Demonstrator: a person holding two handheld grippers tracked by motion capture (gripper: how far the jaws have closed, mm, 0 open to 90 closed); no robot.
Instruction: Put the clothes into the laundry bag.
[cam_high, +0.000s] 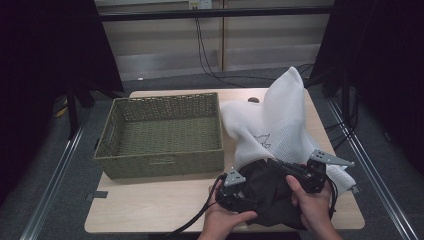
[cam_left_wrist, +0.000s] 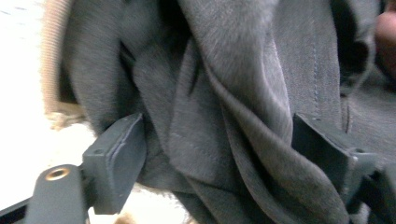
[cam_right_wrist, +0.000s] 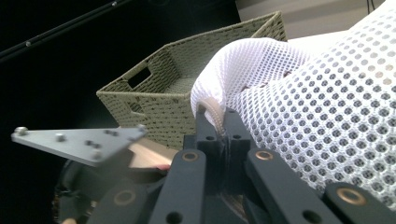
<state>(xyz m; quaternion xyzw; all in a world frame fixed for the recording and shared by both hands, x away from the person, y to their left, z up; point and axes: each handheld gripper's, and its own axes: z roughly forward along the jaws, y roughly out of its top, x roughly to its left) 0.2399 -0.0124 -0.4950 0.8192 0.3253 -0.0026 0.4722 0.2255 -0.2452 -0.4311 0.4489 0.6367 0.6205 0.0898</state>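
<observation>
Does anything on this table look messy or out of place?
Nothing is spilled or broken. The white mesh bag stands bunched up in a peak beside the empty basket, with dark cloth crumpled at its mouth by the table edge.

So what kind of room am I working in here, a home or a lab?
Most likely a lab recording station, not a home: a small wooden table on grey carpet, black curtains on both sides, and loose cables hanging down the bare wall panels behind.
</observation>
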